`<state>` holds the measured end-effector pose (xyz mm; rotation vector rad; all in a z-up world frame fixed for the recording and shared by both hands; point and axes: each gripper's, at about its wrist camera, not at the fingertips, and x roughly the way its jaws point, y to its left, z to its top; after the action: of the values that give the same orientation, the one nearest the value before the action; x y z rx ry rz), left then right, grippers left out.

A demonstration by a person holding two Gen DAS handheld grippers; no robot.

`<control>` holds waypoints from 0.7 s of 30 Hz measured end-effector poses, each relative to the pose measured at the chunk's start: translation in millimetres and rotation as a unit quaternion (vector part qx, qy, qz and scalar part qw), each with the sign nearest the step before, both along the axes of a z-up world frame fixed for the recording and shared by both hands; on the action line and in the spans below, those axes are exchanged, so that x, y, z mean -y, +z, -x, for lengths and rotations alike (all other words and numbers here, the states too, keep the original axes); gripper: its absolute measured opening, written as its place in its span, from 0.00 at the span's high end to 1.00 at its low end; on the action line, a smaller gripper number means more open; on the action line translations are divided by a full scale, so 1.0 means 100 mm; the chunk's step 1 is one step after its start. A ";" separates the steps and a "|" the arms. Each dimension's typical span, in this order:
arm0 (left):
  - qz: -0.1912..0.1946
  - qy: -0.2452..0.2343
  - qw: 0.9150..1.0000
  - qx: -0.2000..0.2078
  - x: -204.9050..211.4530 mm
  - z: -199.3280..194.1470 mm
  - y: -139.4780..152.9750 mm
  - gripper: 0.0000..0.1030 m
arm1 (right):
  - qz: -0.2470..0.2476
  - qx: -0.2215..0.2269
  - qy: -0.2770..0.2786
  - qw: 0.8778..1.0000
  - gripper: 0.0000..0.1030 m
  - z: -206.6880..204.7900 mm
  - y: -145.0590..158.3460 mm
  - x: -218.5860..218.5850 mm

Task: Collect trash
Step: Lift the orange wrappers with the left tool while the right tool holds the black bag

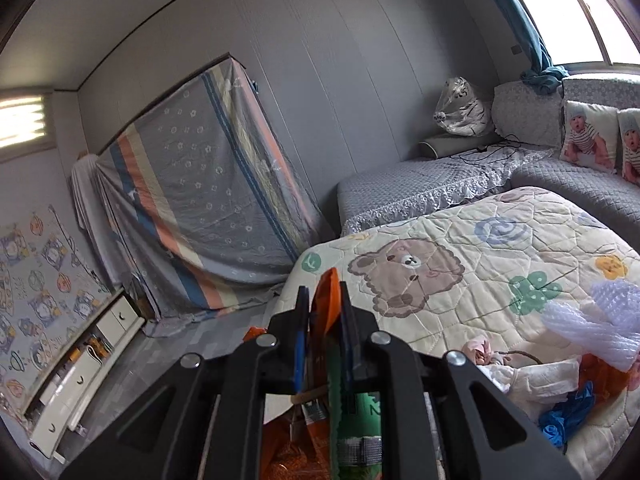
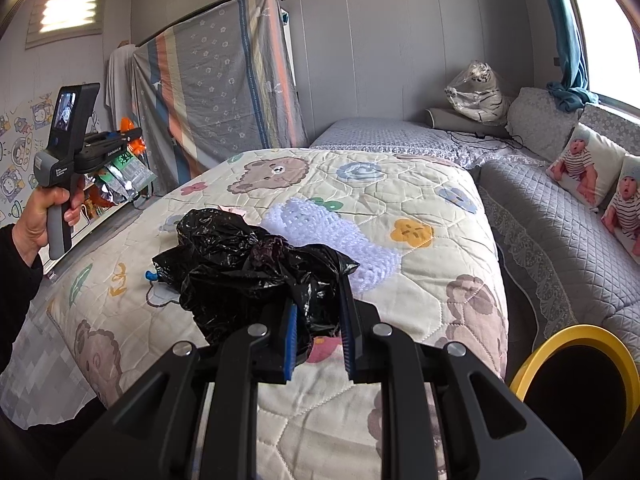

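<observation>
In the left wrist view, the left gripper had its jaws clamped on a crinkled orange and green snack wrapper, which stood up between the blue pads and hung down below them, raised off the cream quilted bedcover with bear and flower prints. To the right on that bedcover lay more trash close together: a white foam net sleeve, crumpled white tissue paper and a crumpled blue glove. Behind the bed, a striped grey, orange and blue sheet was draped over a tall piece of furniture against the wall. In the right wrist view, the right gripper had its jaws closed on a fold of a crumpled black plastic trash bag, the rest of which spread over the middle of the bedcover. The foam net sleeve lay just behind the bag, partly hidden by it. At the left edge, a hand in a dark sleeve held the left gripper up beside the bed, the shiny snack wrapper dangling from its jaws well clear of the bag. A round bin with a yellow rim stood at the lower right, beside the bed's corner. A grey quilted sofa with baby-print cushions ran along the window side.
</observation>
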<state>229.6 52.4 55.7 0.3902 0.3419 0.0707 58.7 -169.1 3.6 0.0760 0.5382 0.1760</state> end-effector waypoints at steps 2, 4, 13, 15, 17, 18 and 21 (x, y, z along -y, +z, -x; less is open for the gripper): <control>-0.009 -0.003 1.000 0.005 0.07 0.01 0.04 0.88 | -0.001 0.001 -0.002 1.000 0.84 0.02 -0.01 0.03; -0.015 -0.010 1.000 0.010 0.15 0.03 0.10 0.88 | -0.002 0.002 -0.005 1.000 0.84 0.03 -0.01 0.06; -0.091 -0.034 0.994 0.054 0.63 0.13 0.20 0.88 | -0.011 0.006 -0.020 1.000 0.84 0.12 -0.03 0.22; -0.114 -0.038 0.991 0.066 0.75 0.17 0.20 0.88 | -0.011 0.008 -0.024 1.000 0.84 0.15 -0.03 0.27; -0.123 -0.043 0.989 0.070 0.84 0.19 0.21 0.88 | -0.014 0.009 -0.030 0.999 0.84 0.16 -0.04 0.30; -0.134 -0.044 0.987 0.075 0.90 0.21 0.21 0.88 | -0.015 0.009 -0.032 0.999 0.84 0.17 -0.04 0.32; -0.147 -0.057 0.984 0.083 1.02 0.25 0.22 0.88 | -0.016 0.010 -0.039 0.999 0.84 0.20 -0.04 0.36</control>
<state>204.2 -49.9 78.2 0.6909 0.1432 0.0411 38.8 -205.2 -0.7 0.1263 0.5108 0.1102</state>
